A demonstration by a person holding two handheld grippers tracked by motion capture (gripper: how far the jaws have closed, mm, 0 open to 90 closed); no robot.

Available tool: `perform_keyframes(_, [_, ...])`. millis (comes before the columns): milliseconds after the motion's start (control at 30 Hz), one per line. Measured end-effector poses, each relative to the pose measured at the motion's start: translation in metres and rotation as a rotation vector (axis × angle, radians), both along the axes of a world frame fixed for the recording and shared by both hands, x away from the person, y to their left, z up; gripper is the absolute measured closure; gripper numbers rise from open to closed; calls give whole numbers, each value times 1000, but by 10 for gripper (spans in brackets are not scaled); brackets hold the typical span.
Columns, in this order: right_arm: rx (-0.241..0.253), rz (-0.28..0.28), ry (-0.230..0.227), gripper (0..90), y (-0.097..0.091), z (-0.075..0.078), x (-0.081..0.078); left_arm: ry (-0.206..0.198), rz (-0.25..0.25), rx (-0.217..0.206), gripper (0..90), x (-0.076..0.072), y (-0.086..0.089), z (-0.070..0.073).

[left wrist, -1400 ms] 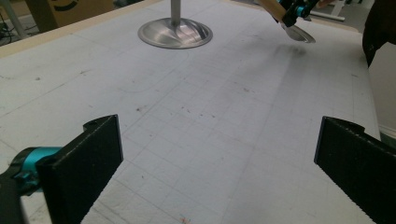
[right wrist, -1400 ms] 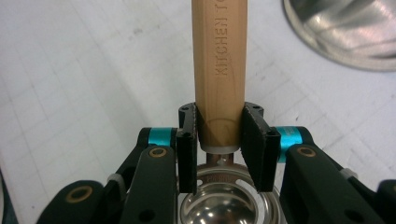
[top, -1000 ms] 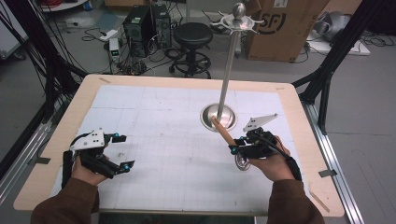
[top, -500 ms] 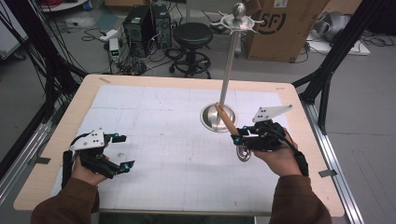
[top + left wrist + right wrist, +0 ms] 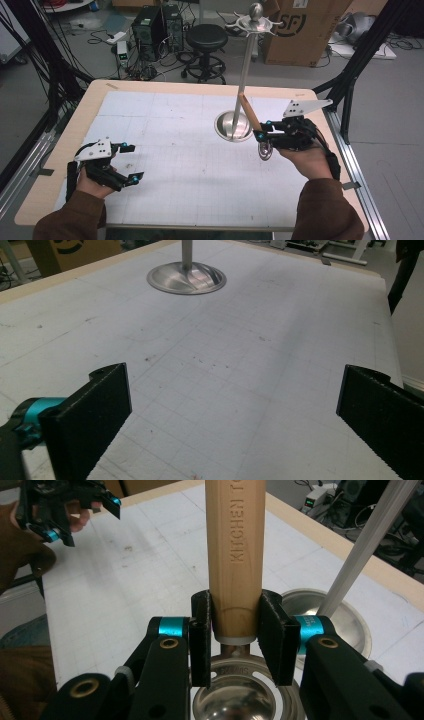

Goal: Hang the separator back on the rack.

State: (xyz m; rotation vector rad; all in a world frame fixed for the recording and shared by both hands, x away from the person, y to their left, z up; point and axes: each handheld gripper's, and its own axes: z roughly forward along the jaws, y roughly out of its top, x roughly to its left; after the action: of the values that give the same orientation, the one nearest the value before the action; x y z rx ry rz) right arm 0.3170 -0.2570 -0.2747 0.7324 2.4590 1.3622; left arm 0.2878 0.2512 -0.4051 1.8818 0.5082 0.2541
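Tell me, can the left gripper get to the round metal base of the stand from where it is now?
Probably yes. The left gripper is open and holds nothing, and in its own view bare table lies between its jaws and the base. The right gripper, shut on the wooden-handled utensil, hovers beside the base's far side.

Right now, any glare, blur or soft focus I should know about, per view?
High view: soft overall, sheen on the stand base. Left gripper view: jaws blurred up close, glare streaks on the base. Right gripper view: wooden handle lettering sharp, spoon bowl reflective, background soft.
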Motion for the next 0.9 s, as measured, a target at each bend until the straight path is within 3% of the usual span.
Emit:
perform_keyframes(433, [6, -39, -59, 687, -16, 36, 7, -2, 0, 2, 16, 1, 0, 0])
perform_keyframes(900, [42, -102, -105, 687, -31, 57, 22, -1, -1, -2, 16, 0, 0, 0])
